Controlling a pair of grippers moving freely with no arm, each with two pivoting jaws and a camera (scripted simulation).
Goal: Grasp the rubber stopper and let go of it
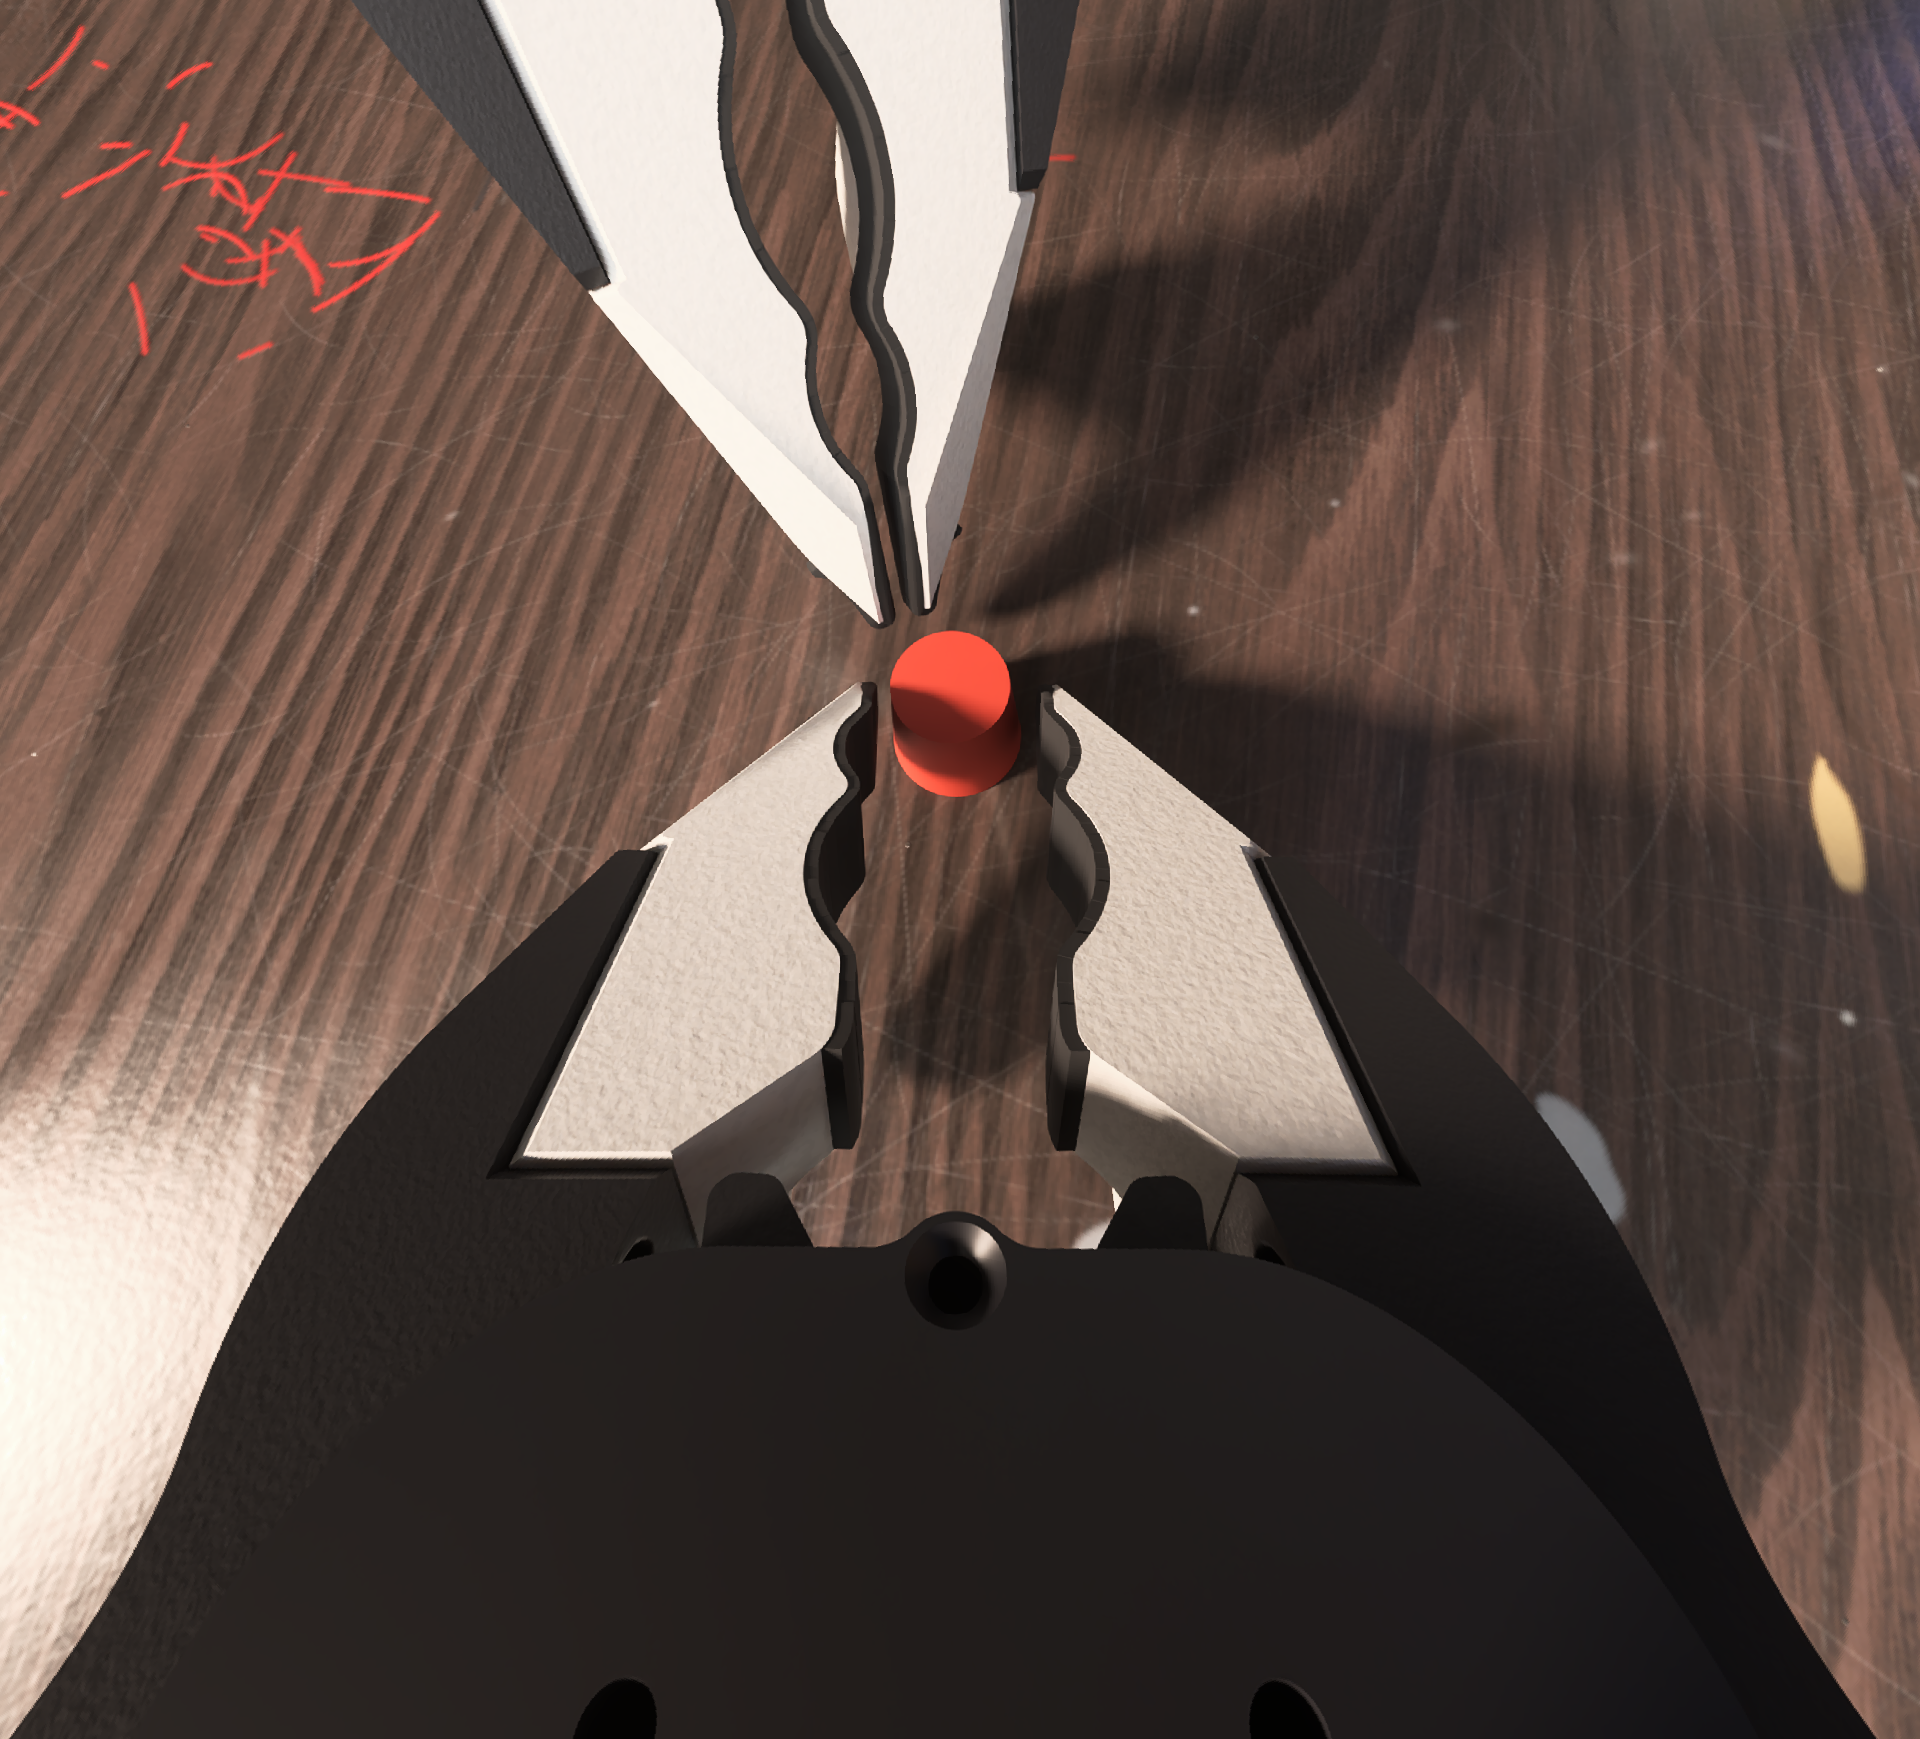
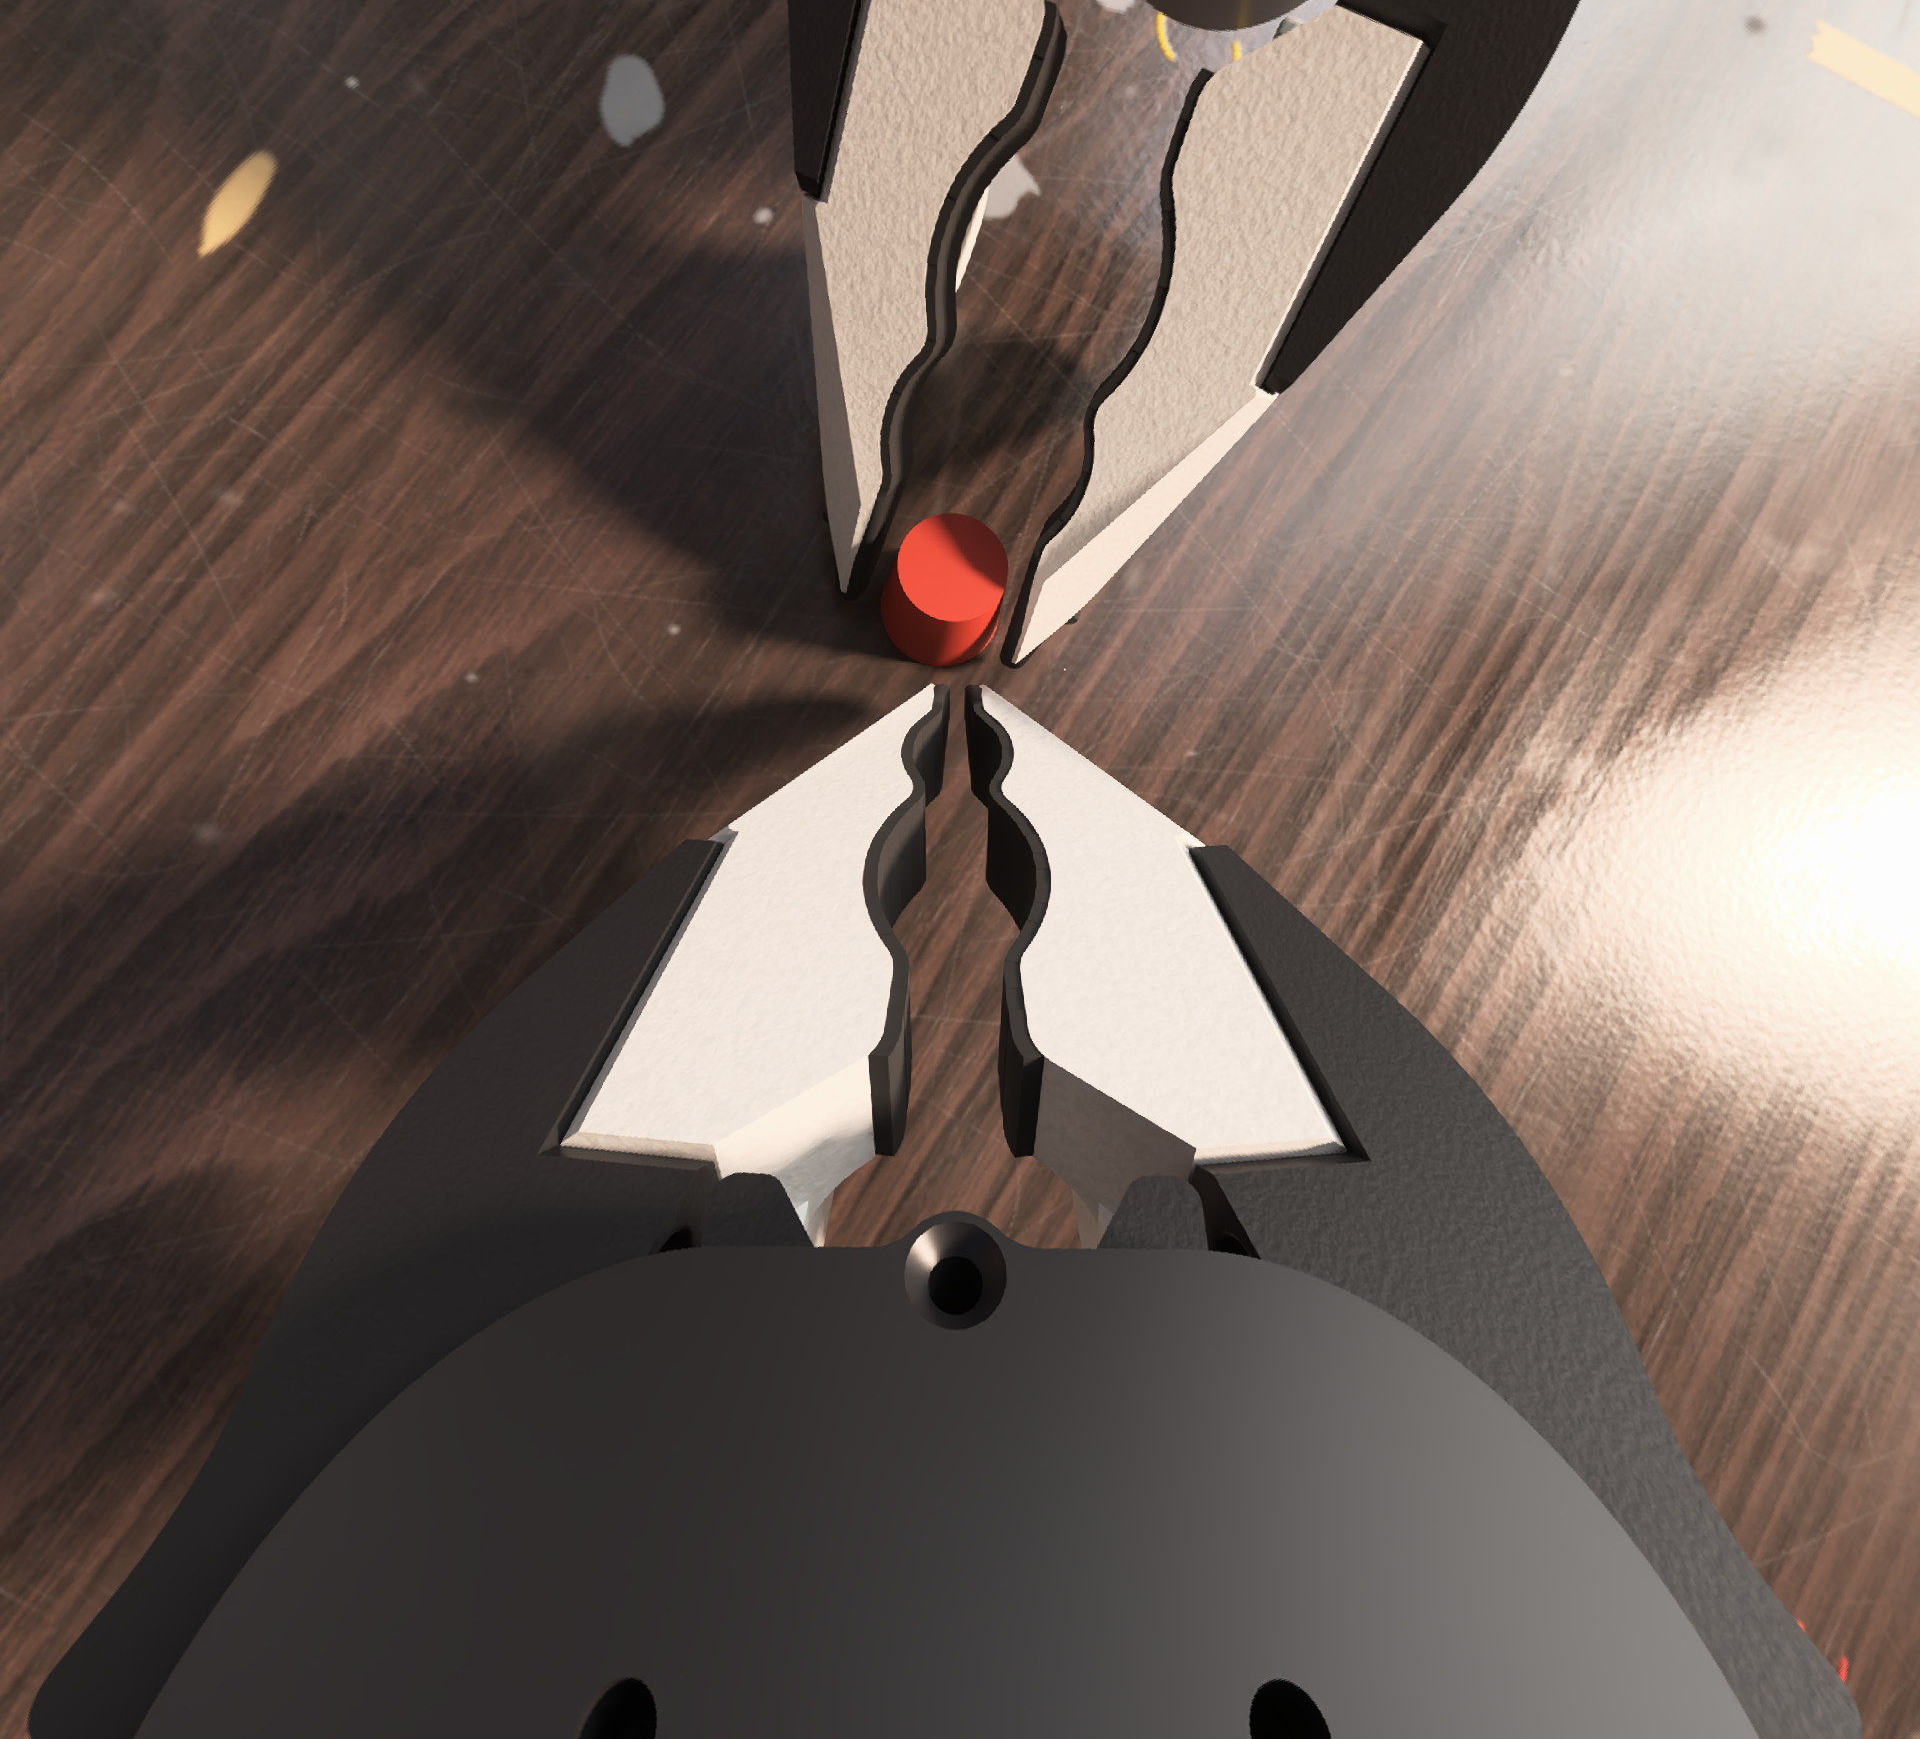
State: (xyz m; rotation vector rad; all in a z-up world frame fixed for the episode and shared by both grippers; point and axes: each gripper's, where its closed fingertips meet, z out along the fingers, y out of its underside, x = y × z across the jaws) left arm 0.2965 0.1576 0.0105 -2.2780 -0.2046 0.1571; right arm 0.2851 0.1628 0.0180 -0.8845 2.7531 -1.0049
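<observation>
The rubber stopper (image 1: pixel 951 713) stands upright on the worktop (image 1: pixel 1455 546), between the fingertips of the left claw (image 1: pixel 956 702), close to the left finger with a gap to the right one. The right claw (image 1: pixel 902 614) faces the left claw from the stopper's far side, its fingers nearly together, tips just beyond the stopper and apart from it.
</observation>
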